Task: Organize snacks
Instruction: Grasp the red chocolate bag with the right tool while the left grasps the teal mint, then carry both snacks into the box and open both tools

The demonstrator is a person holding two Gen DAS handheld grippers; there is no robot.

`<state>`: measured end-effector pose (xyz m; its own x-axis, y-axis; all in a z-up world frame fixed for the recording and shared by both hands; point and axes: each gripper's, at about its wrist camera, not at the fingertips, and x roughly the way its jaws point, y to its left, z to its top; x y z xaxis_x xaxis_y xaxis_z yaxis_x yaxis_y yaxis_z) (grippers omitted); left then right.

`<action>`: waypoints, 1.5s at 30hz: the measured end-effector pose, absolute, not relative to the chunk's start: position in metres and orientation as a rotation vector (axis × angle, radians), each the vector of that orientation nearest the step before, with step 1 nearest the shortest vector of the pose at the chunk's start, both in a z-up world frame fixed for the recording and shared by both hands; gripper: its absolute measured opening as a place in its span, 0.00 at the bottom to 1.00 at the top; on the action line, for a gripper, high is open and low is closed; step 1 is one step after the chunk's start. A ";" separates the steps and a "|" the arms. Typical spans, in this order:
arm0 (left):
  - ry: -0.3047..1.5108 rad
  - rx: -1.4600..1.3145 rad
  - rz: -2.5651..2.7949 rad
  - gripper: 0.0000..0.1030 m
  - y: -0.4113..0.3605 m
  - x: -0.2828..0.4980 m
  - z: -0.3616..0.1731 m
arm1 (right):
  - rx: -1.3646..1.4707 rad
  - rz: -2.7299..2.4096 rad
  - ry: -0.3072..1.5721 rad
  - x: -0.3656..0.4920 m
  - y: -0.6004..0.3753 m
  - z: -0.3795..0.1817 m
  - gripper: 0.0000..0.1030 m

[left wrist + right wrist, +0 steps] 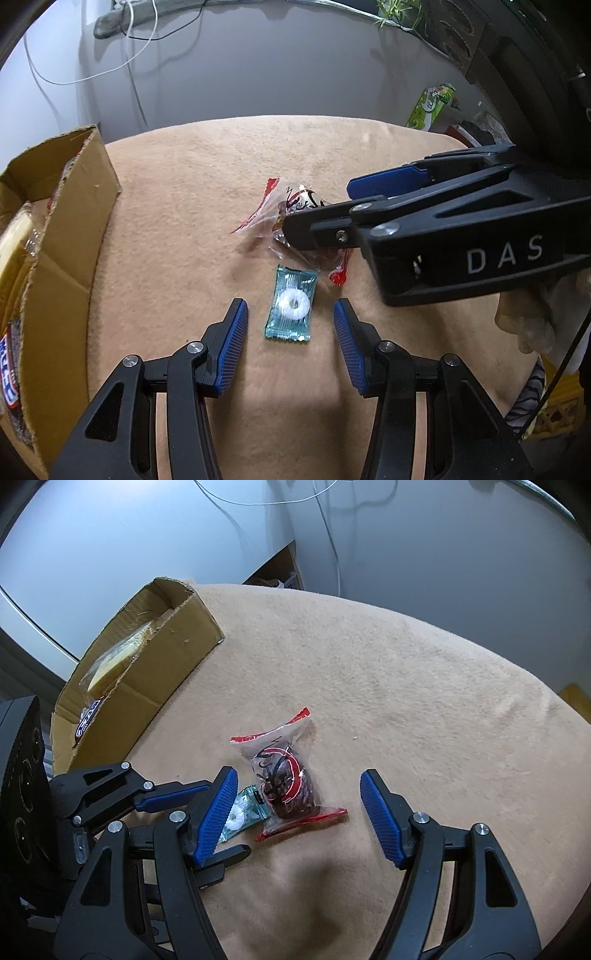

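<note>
Left hand-held gripper (290,319) angled steeply down at tabletop (369,155), blue pads spread either side of teal mint packet (291,304), not touching it. Right hand-held gripper (297,799) also pitched steeply down, fingers spread wide around clear red-edged snack bag (286,775), no contact visible. In left wrist view, right gripper comes in from the right, one finger tip over the snack bag; white "DAS" lettering on its body.

Relative to mint packet: snack bag touching or just overlapping its far corner; cardboard box (55,229) well to the left, holding a yellow wrapped snack (110,664) and a blue-red labelled pack (9,354), label unreadable. Green carton (430,107) far right, print too small to read.
</note>
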<state>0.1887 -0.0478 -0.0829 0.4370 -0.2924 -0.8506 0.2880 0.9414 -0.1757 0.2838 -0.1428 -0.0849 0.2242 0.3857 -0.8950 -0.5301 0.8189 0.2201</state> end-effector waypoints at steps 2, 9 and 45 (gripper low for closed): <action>1.055 -0.004 -0.361 0.46 -0.049 0.189 -0.083 | -0.139 0.635 1.189 0.285 -0.142 -0.087 0.70; 1.038 0.032 -0.354 0.30 -0.056 0.193 -0.085 | -0.125 0.631 1.194 0.288 -0.144 -0.093 0.70; 0.998 0.106 -0.345 0.19 -0.040 0.176 -0.067 | -0.207 0.614 1.145 0.240 -0.139 -0.070 0.33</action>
